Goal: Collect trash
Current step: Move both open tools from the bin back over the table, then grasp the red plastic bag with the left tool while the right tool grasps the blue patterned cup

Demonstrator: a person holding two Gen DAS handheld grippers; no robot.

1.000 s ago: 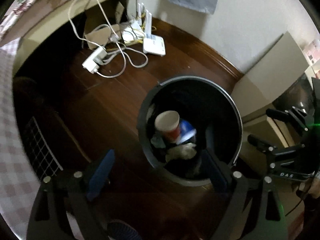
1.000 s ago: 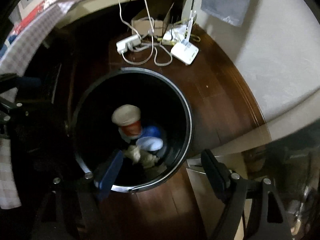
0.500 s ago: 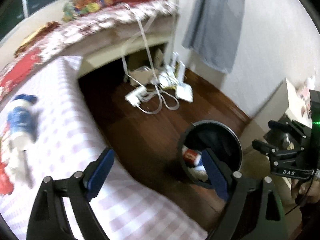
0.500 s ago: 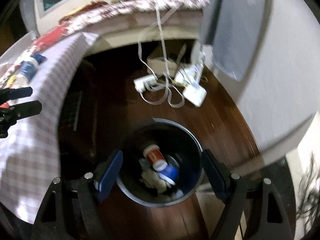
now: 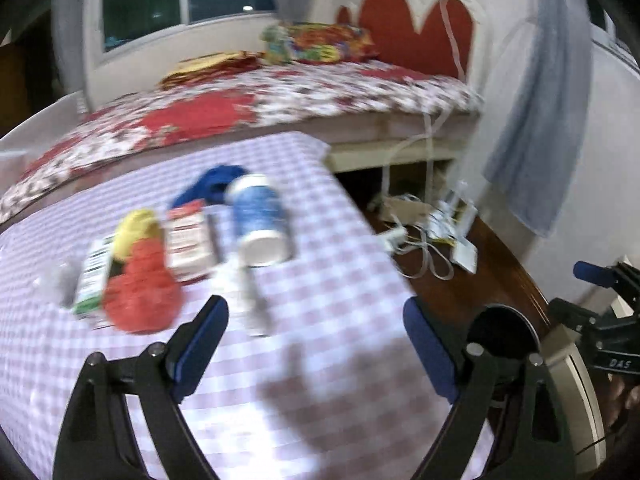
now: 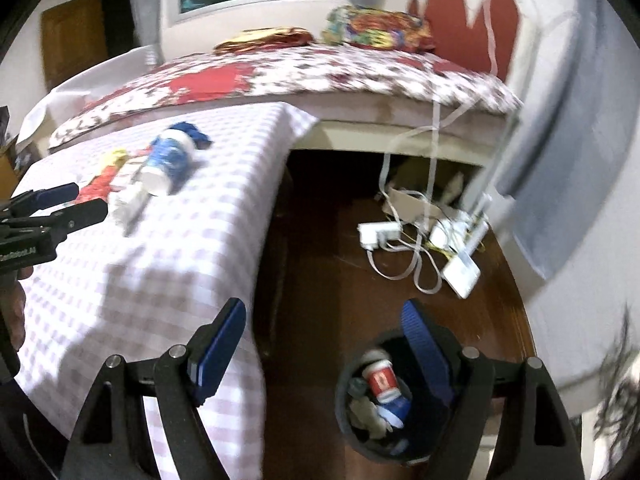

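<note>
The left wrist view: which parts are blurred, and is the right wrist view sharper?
Left wrist view: trash on the table is smeared, the left gripper sharp. Right wrist view: also blurred, though the bin contents remain readable; the right gripper is sharp.

Both wrist views angled down over the checked table (image 5: pixel 340 292) toward the bed (image 6: pixel 320 68), sharing table, bin (image 6: pixel 348 432).

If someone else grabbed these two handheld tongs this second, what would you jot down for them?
Left tongs: open, empty, over the checked tablecloth.
Right tongs: open, empty, between the table edge and the bin.
Done: the black trash bin on the floor already holds a red paper cup and crumpled scraps.
Left: on the tablecloth lie a blue-labelled bottle on its side, a red crumpled wrapper, a small red-and-white carton, and other blurred litter.
</note>
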